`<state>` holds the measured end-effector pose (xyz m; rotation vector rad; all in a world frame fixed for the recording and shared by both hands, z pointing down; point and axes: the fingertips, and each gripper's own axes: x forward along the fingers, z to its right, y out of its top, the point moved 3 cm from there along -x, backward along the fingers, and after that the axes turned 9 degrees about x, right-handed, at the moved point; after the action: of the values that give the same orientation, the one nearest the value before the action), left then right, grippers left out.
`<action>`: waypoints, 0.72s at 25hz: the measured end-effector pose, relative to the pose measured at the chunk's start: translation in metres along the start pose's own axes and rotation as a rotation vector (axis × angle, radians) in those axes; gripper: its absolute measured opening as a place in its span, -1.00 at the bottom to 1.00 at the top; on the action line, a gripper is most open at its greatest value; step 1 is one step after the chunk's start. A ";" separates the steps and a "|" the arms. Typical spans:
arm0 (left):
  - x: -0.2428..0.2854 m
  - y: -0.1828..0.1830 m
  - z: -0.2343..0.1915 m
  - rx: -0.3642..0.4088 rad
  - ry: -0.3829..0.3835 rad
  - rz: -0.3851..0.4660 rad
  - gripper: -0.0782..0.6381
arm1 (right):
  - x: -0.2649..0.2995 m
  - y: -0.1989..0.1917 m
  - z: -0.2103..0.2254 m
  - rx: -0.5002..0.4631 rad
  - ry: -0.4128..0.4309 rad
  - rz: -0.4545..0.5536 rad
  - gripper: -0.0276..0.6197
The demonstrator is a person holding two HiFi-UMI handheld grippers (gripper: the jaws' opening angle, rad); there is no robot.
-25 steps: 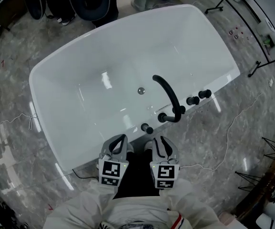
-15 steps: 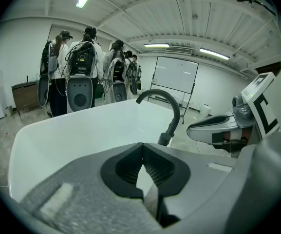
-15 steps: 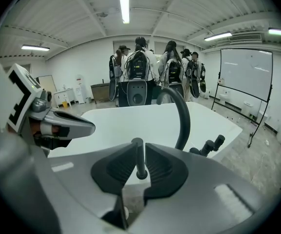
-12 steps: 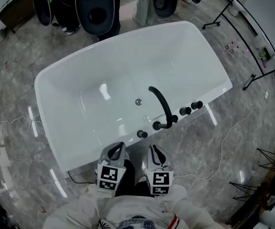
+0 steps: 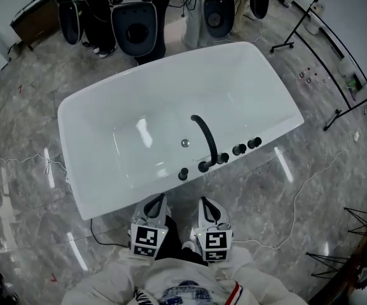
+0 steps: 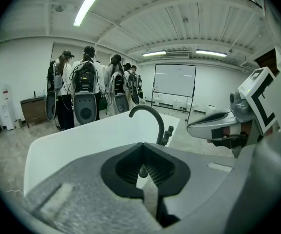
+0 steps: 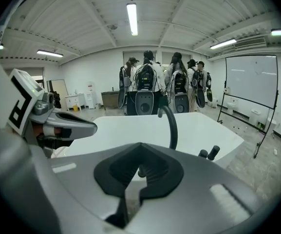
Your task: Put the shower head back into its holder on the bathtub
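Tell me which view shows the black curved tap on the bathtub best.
The head view: the tap shows whole from above, foot included, standing on the bathtub's near rim. The left gripper view gives only its arch from the side, foot hidden; the right gripper view shows the same arch.

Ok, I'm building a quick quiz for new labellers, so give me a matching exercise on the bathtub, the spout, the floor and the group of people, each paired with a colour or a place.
Things:
1. bathtub
2. spout
3. floor
4. group of people

Descriptions:
A. grey marble
B. standing beyond the far side of the bathtub
C. white
D. black and arched

Pairs: 1-C; 2-D; 3-A; 4-B
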<state>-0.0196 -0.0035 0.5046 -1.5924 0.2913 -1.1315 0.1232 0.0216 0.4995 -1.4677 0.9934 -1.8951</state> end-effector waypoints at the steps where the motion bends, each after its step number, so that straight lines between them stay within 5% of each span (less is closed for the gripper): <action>1: -0.006 0.001 0.006 0.002 0.002 0.005 -0.78 | -0.009 0.001 -0.001 -0.005 0.008 0.012 -0.90; 11: -0.060 0.019 0.077 0.057 0.050 0.051 -0.78 | -0.102 -0.016 0.007 0.010 0.055 0.079 -0.90; 18: -0.116 0.038 0.102 0.012 0.119 0.079 -0.78 | -0.147 -0.003 -0.003 0.061 0.113 0.166 -0.90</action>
<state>0.0143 0.1268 0.4199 -1.4925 0.4213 -1.1667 0.1581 0.1384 0.4180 -1.2157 1.0640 -1.8873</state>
